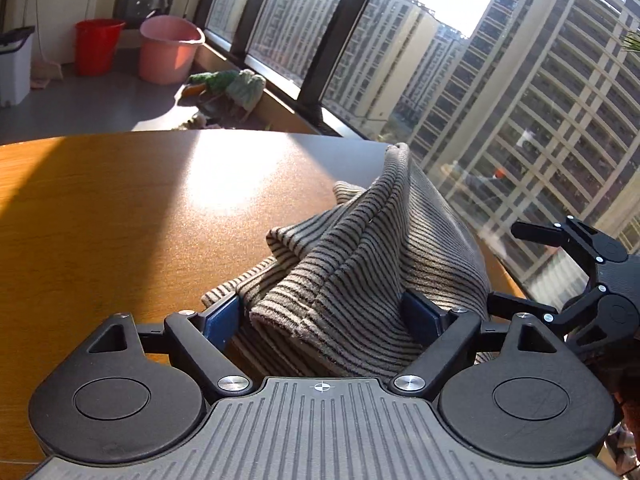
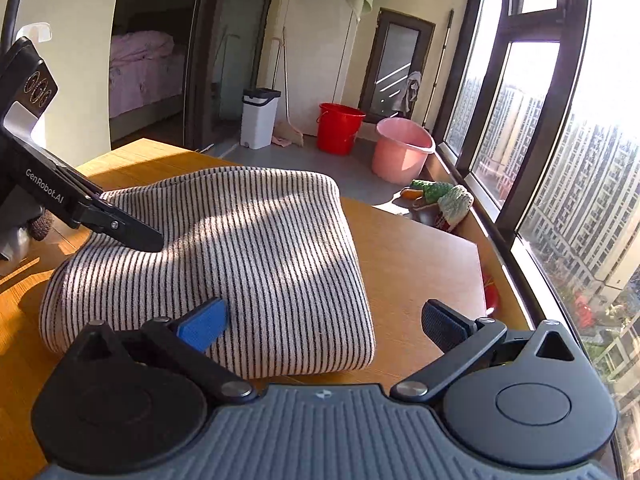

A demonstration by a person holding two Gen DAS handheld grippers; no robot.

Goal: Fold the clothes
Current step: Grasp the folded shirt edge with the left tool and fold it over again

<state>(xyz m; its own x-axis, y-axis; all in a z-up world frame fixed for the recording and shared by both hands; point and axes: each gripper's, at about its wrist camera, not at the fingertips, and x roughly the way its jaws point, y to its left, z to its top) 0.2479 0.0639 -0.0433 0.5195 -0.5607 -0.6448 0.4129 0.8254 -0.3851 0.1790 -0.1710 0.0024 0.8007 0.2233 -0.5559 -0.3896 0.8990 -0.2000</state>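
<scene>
Soft, limp striped sweater (image 2: 224, 264) bunched between left gripper (image 1: 324, 316) fingers on bench (image 1: 120, 220), right gripper (image 2: 324, 328) fingers wide; best pinched at a hem

A red bucket (image 2: 340, 128) and a pink bucket (image 2: 402, 150) stand side by side on the grey balcony floor, near a white bin (image 2: 260, 118). A wooden table (image 1: 100, 208) catches sunlight; apartment towers (image 1: 540, 92) fill the windows.

Harsh window sunlight, table (image 1: 120, 208) glare, long shadows, fisheye-bent edges
</scene>
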